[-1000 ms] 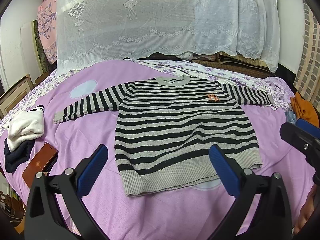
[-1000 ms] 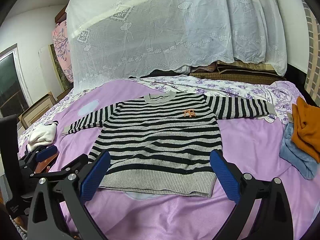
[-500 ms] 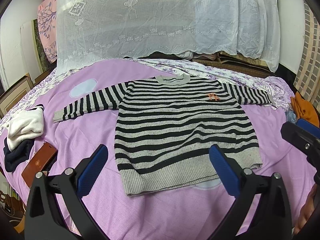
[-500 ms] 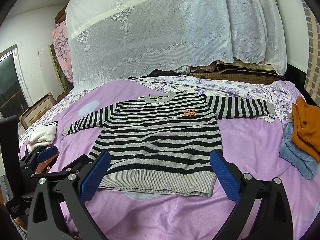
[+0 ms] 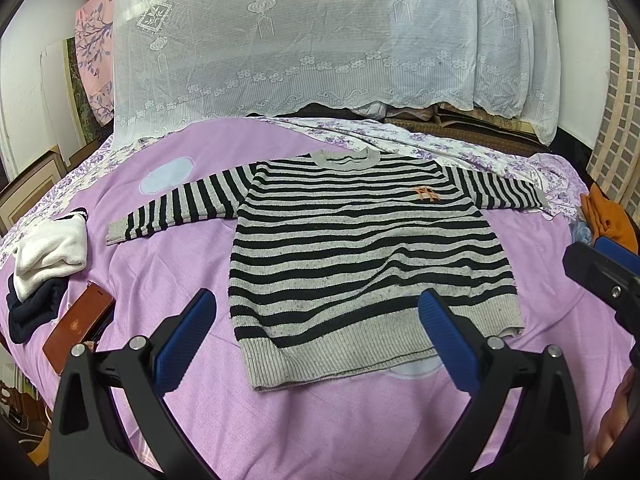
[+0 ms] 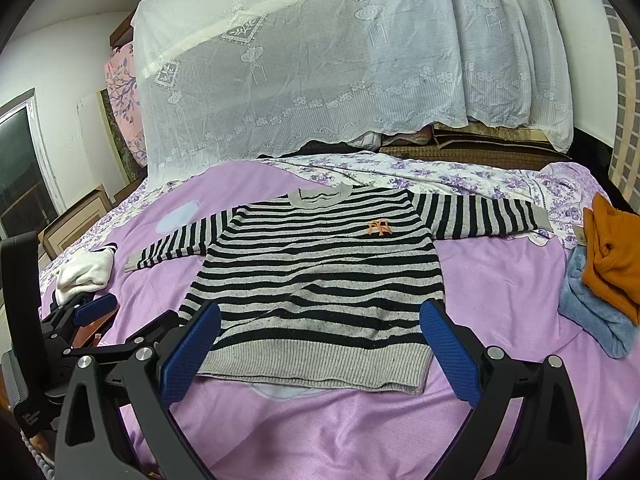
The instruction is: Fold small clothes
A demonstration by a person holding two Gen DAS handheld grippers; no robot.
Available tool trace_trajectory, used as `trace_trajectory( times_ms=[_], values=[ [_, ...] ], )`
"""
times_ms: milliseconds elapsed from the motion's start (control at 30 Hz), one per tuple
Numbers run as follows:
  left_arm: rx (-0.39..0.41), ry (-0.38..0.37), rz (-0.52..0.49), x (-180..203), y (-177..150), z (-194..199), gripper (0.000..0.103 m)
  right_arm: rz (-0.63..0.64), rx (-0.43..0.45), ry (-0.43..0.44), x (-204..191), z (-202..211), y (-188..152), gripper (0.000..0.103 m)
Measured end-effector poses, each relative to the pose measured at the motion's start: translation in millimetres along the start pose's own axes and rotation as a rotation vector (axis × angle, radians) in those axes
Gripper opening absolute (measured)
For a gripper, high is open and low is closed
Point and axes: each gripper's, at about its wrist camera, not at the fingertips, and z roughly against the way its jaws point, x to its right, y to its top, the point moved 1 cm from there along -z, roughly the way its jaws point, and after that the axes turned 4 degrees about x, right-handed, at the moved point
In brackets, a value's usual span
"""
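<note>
A black and grey striped sweater (image 5: 360, 248) lies flat, face up, on the purple bed cover (image 5: 168, 264), sleeves spread to both sides, hem nearest me. It also shows in the right wrist view (image 6: 320, 280). My left gripper (image 5: 316, 336) is open and empty, held above the hem. My right gripper (image 6: 320, 340) is open and empty, also over the hem. The left gripper (image 6: 96, 308) shows at the left of the right wrist view. The right gripper's fingers (image 5: 600, 264) show at the right edge of the left wrist view.
A white and dark pile of clothes (image 5: 44, 256) and a brown wallet-like case (image 5: 76, 324) lie at the bed's left. Orange cloth (image 6: 612, 256) on blue cloth (image 6: 592, 312) lies at the right. A lace-covered stack (image 5: 320, 40) stands behind the bed.
</note>
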Motion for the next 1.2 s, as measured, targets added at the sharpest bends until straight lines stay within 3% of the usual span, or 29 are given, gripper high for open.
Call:
trace_trajectory(
  times_ms=[800, 933, 1067, 1200],
  values=[
    [-0.010, -0.005, 0.005, -4, -3, -9, 0.099, -0.006, 0.010, 0.002, 6, -5, 2, 0.100],
    [-0.042, -0.035, 0.073, -20, -8, -40, 0.099, -0.125, 0.039, 0.045, 44, -27, -5, 0.100],
    [-0.081, -0.053, 0.175, -38, -8, -78, 0.099, -0.327, -0.021, 0.083, 99, -64, -13, 0.100],
    [-0.136, 0.016, 0.162, -42, 2, -117, 0.099, -0.522, -0.050, 0.093, 153, -92, -14, 0.100]
  ],
)
